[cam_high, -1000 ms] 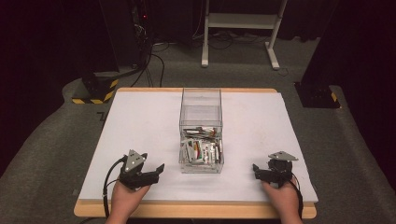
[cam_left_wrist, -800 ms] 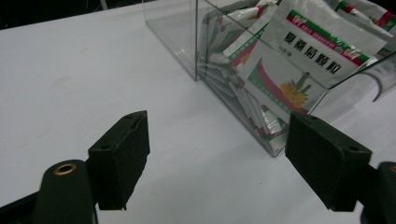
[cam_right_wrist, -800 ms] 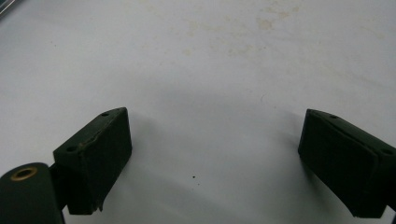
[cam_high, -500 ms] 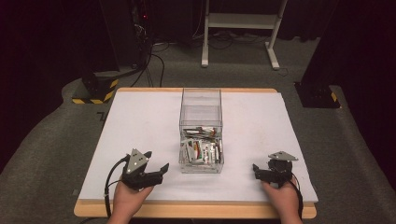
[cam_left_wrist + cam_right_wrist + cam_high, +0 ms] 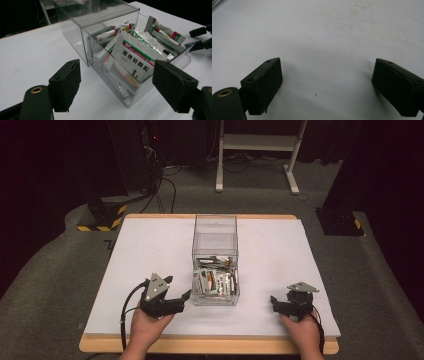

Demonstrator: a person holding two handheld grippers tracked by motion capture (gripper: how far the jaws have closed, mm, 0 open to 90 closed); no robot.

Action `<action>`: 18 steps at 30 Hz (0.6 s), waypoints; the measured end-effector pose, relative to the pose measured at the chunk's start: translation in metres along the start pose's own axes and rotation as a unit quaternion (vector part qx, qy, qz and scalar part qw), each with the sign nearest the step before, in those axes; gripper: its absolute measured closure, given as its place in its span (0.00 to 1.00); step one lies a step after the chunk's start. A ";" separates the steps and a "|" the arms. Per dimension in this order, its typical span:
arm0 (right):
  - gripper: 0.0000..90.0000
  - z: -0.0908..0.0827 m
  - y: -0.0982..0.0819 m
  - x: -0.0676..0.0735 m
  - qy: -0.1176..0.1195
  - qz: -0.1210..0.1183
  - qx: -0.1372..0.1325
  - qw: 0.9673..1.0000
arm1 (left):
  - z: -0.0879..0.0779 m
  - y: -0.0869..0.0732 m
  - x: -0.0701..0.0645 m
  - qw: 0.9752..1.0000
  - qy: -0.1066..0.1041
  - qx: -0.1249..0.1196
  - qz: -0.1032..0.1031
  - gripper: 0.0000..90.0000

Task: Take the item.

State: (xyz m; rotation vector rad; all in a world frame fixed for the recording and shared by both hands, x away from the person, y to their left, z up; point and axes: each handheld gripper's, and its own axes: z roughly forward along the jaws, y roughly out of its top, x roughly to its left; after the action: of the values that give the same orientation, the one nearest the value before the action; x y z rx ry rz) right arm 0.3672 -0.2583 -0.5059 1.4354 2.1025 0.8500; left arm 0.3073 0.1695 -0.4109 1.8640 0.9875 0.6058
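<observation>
While both tools sit low at the near edge of the bench (image 5: 150, 240), I judge the main risk to be at the left gripper (image 5: 176, 295), whose fingers (image 5: 65, 83) stand wide apart and empty just beside the near left corner of the clear box (image 5: 215, 265): if I push forward from this angle, one finger could strike the thin plastic wall and shove the whole box along the smooth white surface instead of reaching inside. From the left gripper view the front sachet (image 5: 135, 58) leans against that near wall, so a grab from the side would meet plastic first, and a grab from above could pinch several of the packed sachets (image 5: 216, 281) together and drag extras out. My right gripper (image 5: 278, 303) rests well to the right of the box, its fingers (image 5: 263, 82) also spread apart over bare bench with nothing between them, so it is not placed to steady the box should it slide. The box lies in the middle of the bench with its long axis running near to far; its near half is open-topped and holds the sachets, which stand on edge and lean, while its far half is covered by a clear lid and looks empty.
</observation>
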 end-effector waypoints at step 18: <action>0.10 0.000 0.000 0.000 -0.002 -0.001 0.000 1.000 | 0.025 0.018 -0.017 0.999 -0.033 -0.010 0.001 0.28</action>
State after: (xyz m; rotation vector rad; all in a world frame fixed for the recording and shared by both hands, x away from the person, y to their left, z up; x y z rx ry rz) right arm 0.3673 -0.2582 -0.5059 1.4327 2.1014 0.8467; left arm 0.3232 0.1381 -0.4069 1.8562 0.9345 0.5501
